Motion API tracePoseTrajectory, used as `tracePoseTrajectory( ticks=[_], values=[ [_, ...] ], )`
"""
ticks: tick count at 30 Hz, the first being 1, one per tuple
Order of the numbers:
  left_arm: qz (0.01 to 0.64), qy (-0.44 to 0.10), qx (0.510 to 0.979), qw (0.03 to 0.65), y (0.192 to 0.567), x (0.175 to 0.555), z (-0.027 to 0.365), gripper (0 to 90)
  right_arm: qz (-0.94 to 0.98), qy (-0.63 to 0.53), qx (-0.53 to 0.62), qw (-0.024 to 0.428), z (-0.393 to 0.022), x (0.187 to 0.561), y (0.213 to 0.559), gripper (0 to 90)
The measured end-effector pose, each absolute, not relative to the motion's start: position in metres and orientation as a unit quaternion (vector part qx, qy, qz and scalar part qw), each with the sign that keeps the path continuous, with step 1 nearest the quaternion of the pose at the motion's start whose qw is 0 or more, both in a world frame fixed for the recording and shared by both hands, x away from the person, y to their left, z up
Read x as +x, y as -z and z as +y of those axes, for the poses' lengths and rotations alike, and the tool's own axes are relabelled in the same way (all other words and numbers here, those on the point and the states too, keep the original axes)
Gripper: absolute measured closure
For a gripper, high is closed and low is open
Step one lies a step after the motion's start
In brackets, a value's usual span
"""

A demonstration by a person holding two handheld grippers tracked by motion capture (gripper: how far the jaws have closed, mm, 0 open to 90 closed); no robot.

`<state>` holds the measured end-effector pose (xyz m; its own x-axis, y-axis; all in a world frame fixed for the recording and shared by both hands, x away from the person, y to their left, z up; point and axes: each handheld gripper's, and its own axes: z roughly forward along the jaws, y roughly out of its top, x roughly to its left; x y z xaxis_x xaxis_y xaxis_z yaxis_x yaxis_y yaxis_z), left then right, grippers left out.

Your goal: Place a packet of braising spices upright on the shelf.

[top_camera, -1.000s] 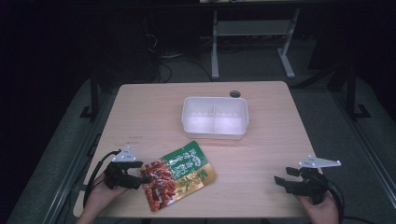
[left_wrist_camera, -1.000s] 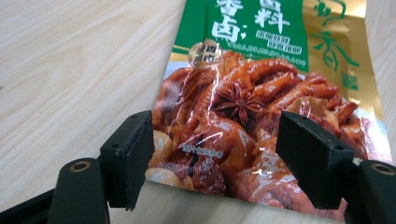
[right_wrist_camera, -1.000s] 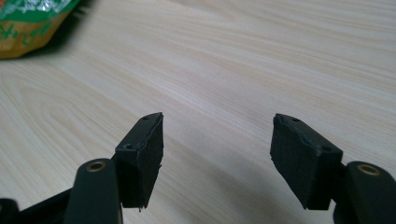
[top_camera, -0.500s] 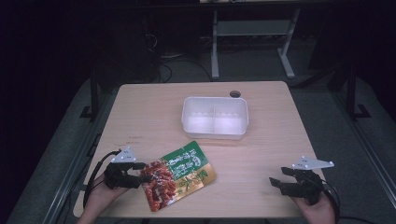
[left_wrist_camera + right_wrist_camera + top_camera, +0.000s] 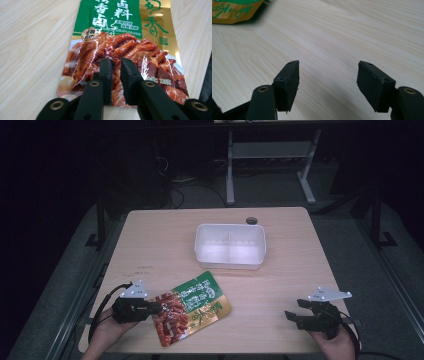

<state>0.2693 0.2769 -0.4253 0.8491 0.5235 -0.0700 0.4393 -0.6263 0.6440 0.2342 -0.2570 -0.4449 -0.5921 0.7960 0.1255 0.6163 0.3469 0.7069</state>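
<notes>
My left gripper nipped on the snack packet, my right gripper spread wide over bare table, white tray beyond

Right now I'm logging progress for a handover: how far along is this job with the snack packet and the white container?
Early. Done: the left gripper has its jaws closed on the snack packet's near edge, and the packet lies flat on the table. In hand: that grip alone; the right gripper is open over bare wood. Left, probably: lifting the packet toward the empty white container.
</notes>
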Motion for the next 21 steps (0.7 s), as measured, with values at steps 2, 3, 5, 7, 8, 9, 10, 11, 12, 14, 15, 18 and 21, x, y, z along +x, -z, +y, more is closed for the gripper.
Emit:
tracePoseTrajectory(
  ticks=[2,3,5,7,8,9,10,11,12,14,15,18,21],
  values=[
    [0.266,-0.062,0.900,0.341,0.425,0.269,0.277,84.9,0.816,-0.362,0.432,0.126,-0.253,0.235,0.443,33.8],
    [0.266,-0.061,0.899,0.343,0.425,0.269,0.277,86.2,0.818,-0.359,0.432,0.128,-0.251,0.235,0.442,33.9],
    [0.264,-0.060,0.899,0.343,0.424,0.269,0.277,88.5,0.821,-0.357,0.428,0.125,-0.246,0.236,0.441,33.9],
    [0.264,-0.058,0.900,0.343,0.425,0.269,0.277,89.7,0.823,-0.359,0.423,0.122,-0.240,0.239,0.438,33.9],
    [0.263,-0.053,0.902,0.339,0.427,0.269,0.276,89.9,0.824,-0.360,0.420,0.119,-0.236,0.240,0.436,33.9],
    [0.264,-0.052,0.903,0.336,0.427,0.269,0.275,90.0,0.826,-0.361,0.416,0.118,-0.231,0.242,0.434,33.9],
    [0.262,-0.051,0.904,0.334,0.428,0.270,0.274,90.0,0.828,-0.362,0.412,0.119,-0.226,0.245,0.432,33.9],
    [0.261,-0.051,0.905,0.331,0.428,0.270,0.274,90.0,0.830,-0.364,0.407,0.117,-0.220,0.247,0.429,33.9],
    [0.261,-0.051,0.905,0.331,0.428,0.270,0.274,90.0,0.833,-0.364,0.399,0.116,-0.214,0.251,0.427,33.9],
    [0.261,-0.050,0.906,0.330,0.429,0.269,0.272,90.0,0.841,-0.357,0.390,0.115,-0.201,0.258,0.423,33.9],
    [0.262,-0.049,0.906,0.330,0.429,0.269,0.272,90.0,0.844,-0.357,0.384,0.113,-0.194,0.261,0.421,33.9],
    [0.258,-0.044,0.909,0.323,0.431,0.269,0.271,90.0,0.852,-0.355,0.370,0.108,-0.176,0.271,0.417,34.2],
    [0.256,-0.044,0.912,0.319,0.433,0.269,0.270,90.0,0.860,-0.348,0.361,0.099,-0.159,0.281,0.415,34.1]
  ],
)
